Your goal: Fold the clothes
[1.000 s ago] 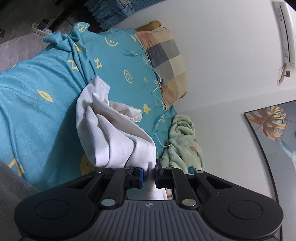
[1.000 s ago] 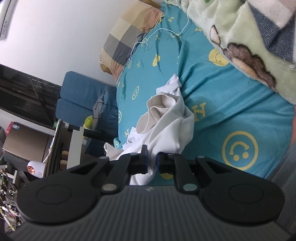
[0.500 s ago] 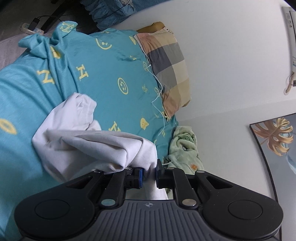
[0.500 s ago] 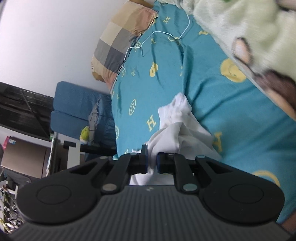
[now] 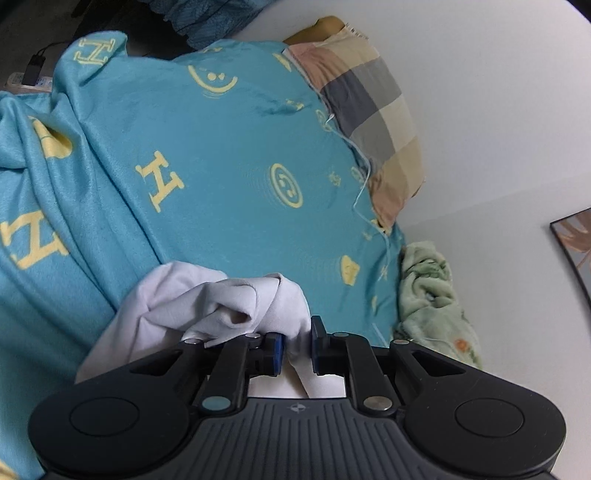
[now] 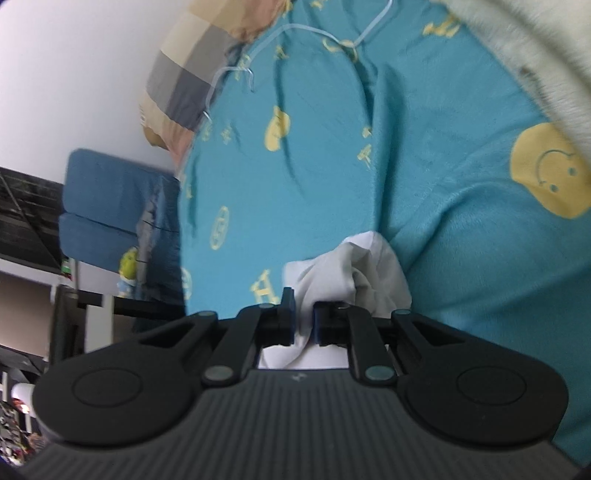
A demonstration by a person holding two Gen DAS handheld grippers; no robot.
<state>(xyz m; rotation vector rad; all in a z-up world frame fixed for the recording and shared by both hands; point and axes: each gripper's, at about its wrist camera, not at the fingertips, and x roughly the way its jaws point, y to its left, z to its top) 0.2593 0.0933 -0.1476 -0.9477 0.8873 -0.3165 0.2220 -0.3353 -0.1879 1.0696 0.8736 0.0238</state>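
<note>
Here the white garment (image 5: 236,314) is pinched by left gripper (image 5: 295,349) and right gripper (image 6: 303,325), slung between them above the teal bedsheet (image 5: 229,147).

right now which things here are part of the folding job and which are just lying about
Part of the job:
- white cotton garment, bunched up
- left gripper, shut on it
- right gripper, shut on it
- teal bedsheet with yellow smileys, the surface under it

Lying about:
- checked pillow
- green fleece blanket
- thin white cable
</note>
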